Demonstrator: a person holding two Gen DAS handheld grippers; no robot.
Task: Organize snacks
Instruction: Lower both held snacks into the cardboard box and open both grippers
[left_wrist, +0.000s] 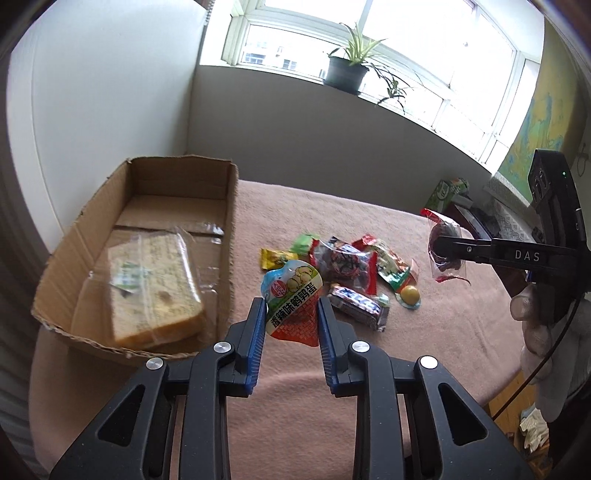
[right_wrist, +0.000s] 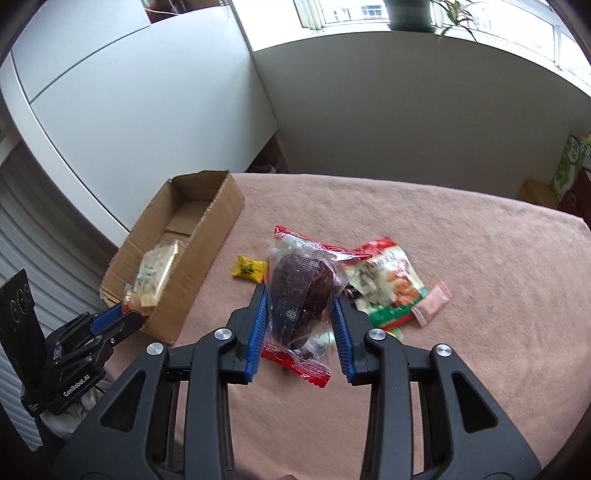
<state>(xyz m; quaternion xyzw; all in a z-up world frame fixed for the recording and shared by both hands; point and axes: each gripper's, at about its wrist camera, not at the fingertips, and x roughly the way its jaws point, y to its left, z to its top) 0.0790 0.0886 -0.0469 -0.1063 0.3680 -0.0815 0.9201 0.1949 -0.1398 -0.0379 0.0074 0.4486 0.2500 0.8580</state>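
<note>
My left gripper (left_wrist: 291, 306) is shut on a quail-egg snack pouch (left_wrist: 293, 299), blue and white on top and red below, held above the pink cloth. My right gripper (right_wrist: 299, 299) is shut on a clear packet with a dark brown pastry (right_wrist: 299, 291) and red ends; the same packet (left_wrist: 445, 251) hangs at the right in the left wrist view. An open cardboard box (left_wrist: 229, 206) lies at the left with wrapped sliced bread (left_wrist: 155, 288) inside. A pile of loose snacks (left_wrist: 347, 266) lies on the cloth between both grippers.
The table has a pink cloth (right_wrist: 461, 277). A yellow candy (right_wrist: 249, 267), a red-green packet (right_wrist: 391, 284) and a pink sachet (right_wrist: 432, 302) lie by the right gripper. A green carton (left_wrist: 445, 192) stands at the far right edge. A potted plant (left_wrist: 345, 70) stands on the windowsill.
</note>
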